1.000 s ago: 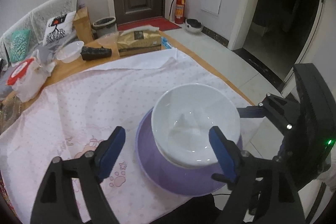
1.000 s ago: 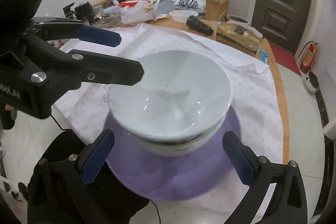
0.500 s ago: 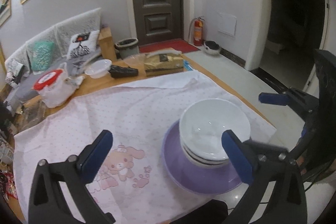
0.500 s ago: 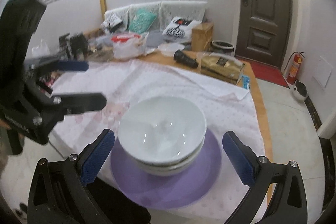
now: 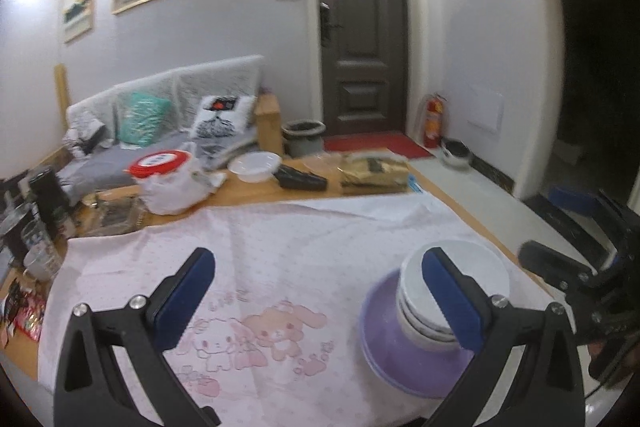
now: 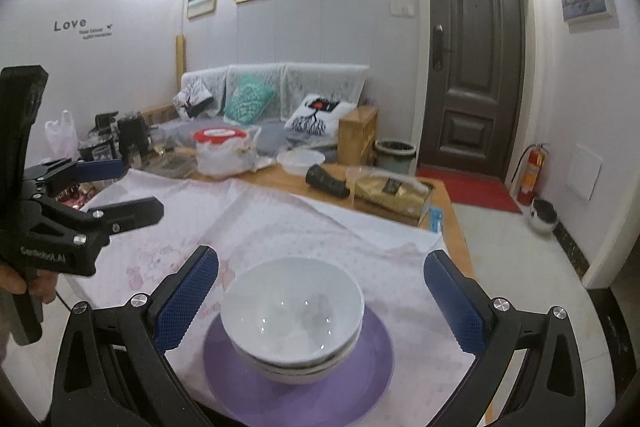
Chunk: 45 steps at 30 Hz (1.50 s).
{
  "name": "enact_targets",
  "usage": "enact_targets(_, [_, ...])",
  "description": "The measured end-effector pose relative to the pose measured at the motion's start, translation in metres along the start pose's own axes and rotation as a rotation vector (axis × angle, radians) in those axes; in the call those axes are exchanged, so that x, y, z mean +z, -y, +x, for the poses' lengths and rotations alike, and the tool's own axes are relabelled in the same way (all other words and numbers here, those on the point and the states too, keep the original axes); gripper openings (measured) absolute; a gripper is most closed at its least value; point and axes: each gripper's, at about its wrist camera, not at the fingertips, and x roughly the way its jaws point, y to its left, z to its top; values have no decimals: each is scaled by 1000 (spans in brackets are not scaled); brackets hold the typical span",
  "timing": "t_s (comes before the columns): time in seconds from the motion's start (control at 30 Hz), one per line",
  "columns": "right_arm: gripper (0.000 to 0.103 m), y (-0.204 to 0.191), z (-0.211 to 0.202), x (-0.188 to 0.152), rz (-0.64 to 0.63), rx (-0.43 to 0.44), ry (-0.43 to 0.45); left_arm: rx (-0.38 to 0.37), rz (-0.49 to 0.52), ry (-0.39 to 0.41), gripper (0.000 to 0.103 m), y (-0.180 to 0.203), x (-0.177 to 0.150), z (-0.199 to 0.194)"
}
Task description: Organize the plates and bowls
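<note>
A stack of white bowls [image 6: 294, 315] sits on a purple plate [image 6: 298, 393] near the front edge of the table. It also shows at the right of the left wrist view, bowls [image 5: 464, 279] on plate [image 5: 404, 359]. My right gripper [image 6: 320, 295] is open and empty, raised above and behind the stack. My left gripper [image 5: 318, 291] is open and empty, over the cloth to the left of the stack; it also shows at the left of the right wrist view [image 6: 116, 187].
A pink dotted cloth [image 5: 280, 255] covers the table. At the far edge stand a red-lidded container in a bag [image 5: 168, 179], a white plastic bowl [image 5: 256, 165], a black object [image 5: 300, 181] and a gold packet [image 5: 374, 175]. Cups and clutter [image 5: 36, 227] stand far left.
Both grippers have lifted and pulled back from the bowl stack, so it looks smaller and lower. The left gripper has swung left. The bowls and plate have not moved.
</note>
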Motion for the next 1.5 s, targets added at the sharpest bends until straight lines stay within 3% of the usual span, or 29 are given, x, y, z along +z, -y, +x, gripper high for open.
enact_targets(0.23, [102, -12, -6, 4, -23, 22, 54, 104, -78, 73, 103, -24, -8, -15])
enact_targets(0.47, [102, -25, -8, 7, -52, 37, 85, 138, -90, 77, 103, -37, -13, -20])
enact_targets(1.5, [102, -22, -1, 5, -23, 42, 64, 148, -82, 80, 103, -36, -15, -18])
